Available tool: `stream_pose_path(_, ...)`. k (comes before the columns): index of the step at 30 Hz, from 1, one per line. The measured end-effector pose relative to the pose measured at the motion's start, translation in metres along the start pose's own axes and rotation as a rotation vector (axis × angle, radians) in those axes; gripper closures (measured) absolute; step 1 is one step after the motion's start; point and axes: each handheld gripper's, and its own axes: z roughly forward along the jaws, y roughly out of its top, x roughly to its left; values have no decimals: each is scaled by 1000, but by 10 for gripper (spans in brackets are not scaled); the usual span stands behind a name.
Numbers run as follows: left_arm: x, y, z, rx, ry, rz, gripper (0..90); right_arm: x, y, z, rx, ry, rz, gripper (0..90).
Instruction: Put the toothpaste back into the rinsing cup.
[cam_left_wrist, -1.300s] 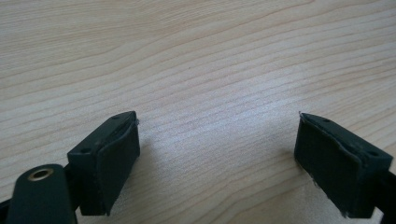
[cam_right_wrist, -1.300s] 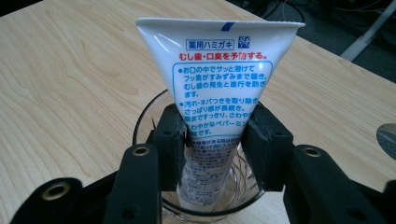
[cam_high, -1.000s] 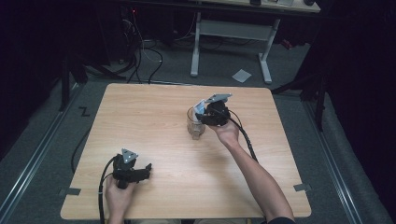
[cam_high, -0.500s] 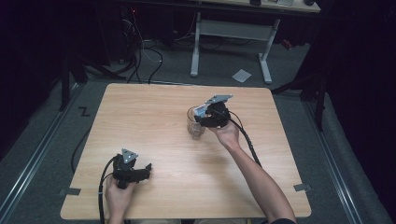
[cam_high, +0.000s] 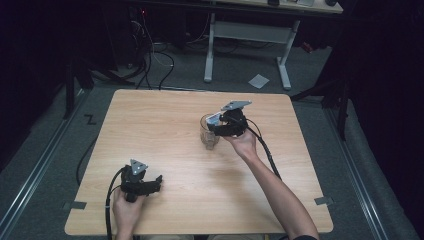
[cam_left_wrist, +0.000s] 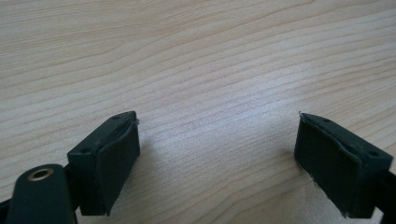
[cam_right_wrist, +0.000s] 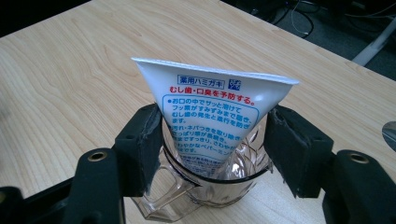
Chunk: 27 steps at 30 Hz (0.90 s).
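A white toothpaste tube (cam_right_wrist: 212, 112) with blue and red print stands cap-down in a clear glass mug (cam_right_wrist: 205, 191) near the table's middle (cam_high: 209, 137). My right gripper (cam_right_wrist: 215, 140) is over the mug (cam_high: 212, 125). Its jaws have just been opening, and they stand on either side of the tube, with the pads off it. My left gripper (cam_high: 157, 181) rests near the front left of the table. In its own view it (cam_left_wrist: 217, 154) is open, with bare wood between the pads.
The light wooden table (cam_high: 165, 125) has its edges on all sides in the high view. Beyond the far edge stand a white desk frame (cam_high: 250, 35) and cables on the dark floor. A cable trails from each gripper toward the person.
Both hands have kept their places. The high view is too small to show any difference at the right jaws.
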Motion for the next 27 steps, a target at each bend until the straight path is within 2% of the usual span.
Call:
stream_pose_path(3,0,0,0,1,0,1,145,-1,0,-2,-15,13,16,368)
stream_pose_path(4,0,0,0,1,0,1,144,-1,-1,-5,-38,28,42,368)
stream_pose_path(8,0,0,0,1,0,1,144,-4,-4,-7,-50,33,70,366)
stream_pose_path(27,0,0,0,1,0,1,144,-14,-7,-28,-71,10,80,369)
